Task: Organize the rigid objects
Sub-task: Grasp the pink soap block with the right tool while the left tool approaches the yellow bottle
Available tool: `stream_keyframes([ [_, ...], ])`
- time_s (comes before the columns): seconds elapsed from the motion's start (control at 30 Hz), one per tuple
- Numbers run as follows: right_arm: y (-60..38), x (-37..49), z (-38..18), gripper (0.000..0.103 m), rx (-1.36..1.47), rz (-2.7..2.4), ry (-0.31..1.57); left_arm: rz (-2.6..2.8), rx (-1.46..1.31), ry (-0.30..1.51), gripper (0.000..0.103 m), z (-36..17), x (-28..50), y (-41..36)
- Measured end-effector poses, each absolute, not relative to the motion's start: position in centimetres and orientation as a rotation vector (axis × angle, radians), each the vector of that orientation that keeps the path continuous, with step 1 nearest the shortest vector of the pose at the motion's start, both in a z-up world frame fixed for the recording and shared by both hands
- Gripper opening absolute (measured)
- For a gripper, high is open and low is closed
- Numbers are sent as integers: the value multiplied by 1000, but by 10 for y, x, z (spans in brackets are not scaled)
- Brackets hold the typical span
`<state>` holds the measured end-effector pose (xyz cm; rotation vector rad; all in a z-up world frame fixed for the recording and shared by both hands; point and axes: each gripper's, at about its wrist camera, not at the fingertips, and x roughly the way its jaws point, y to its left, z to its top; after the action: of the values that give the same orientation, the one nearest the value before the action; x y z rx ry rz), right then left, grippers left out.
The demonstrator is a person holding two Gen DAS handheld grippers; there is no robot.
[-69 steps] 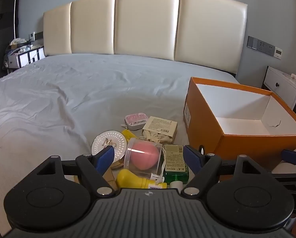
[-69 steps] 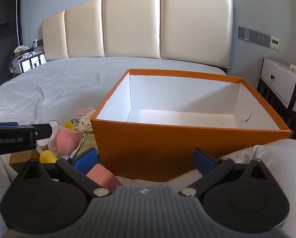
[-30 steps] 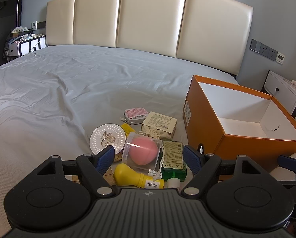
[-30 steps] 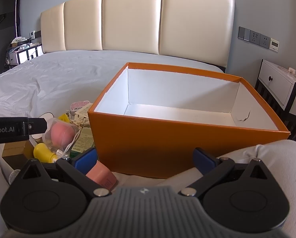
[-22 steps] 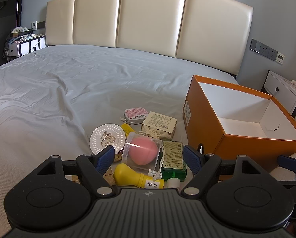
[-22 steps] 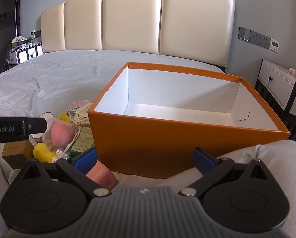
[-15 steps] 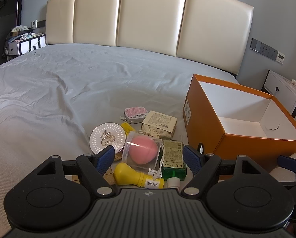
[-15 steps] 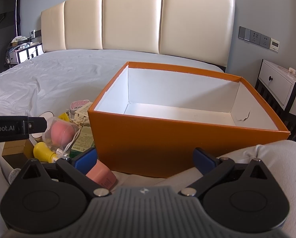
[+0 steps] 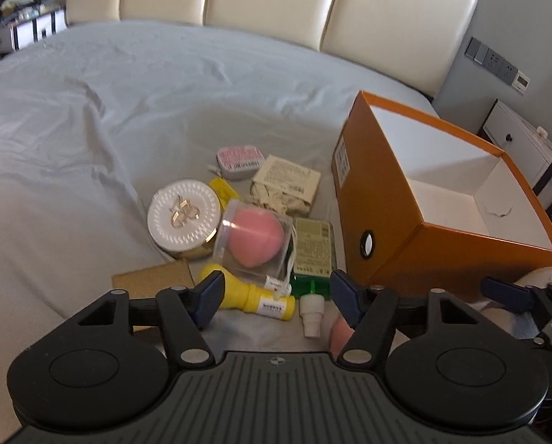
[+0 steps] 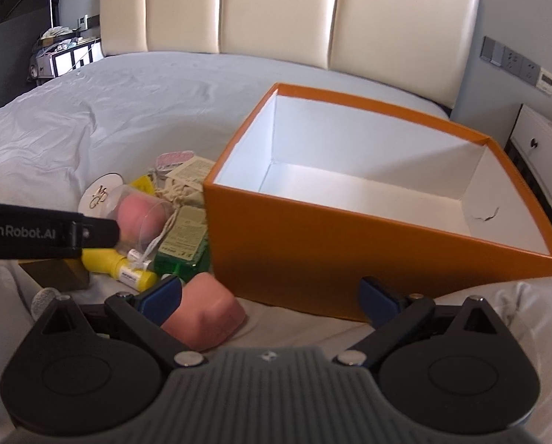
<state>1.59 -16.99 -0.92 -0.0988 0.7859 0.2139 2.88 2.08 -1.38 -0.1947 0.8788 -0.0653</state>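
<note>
An open orange box (image 9: 420, 199) (image 10: 350, 240) with a white, empty inside stands on the grey bed. Left of it lies a heap: a clear case with a pink ball (image 9: 253, 240) (image 10: 139, 214), a yellow bottle (image 9: 246, 294), a green bottle (image 9: 313, 248), a white round tin (image 9: 183, 218), a pink tin (image 9: 238, 157) and a beige packet (image 9: 287, 179). A pink block (image 10: 201, 312) lies by the right gripper's left finger. My left gripper (image 9: 276, 294) is open above the heap's near edge. My right gripper (image 10: 272, 301) is open in front of the box.
A cardboard piece (image 9: 153, 281) lies at the heap's near left. The cream headboard (image 9: 276, 3) is behind the bed. A white nightstand (image 9: 524, 144) stands to the right. A cluttered side table (image 10: 61, 51) is at far left.
Both grippers have moved forward and tilted down, so the heap and the box look closer. The left gripper now sits over the yellow and green bottles. Nothing was grasped.
</note>
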Motion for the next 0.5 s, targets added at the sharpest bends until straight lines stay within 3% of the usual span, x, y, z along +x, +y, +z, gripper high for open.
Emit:
stream_keyframes([
  [0.27,-147,39,-12,81,-87,268,899,-106,-232,1031,59,-15,49,37],
  [0.5,-133,61,-28,78,-37,270,1032,-123,-226,1113,56,-14,67,53],
])
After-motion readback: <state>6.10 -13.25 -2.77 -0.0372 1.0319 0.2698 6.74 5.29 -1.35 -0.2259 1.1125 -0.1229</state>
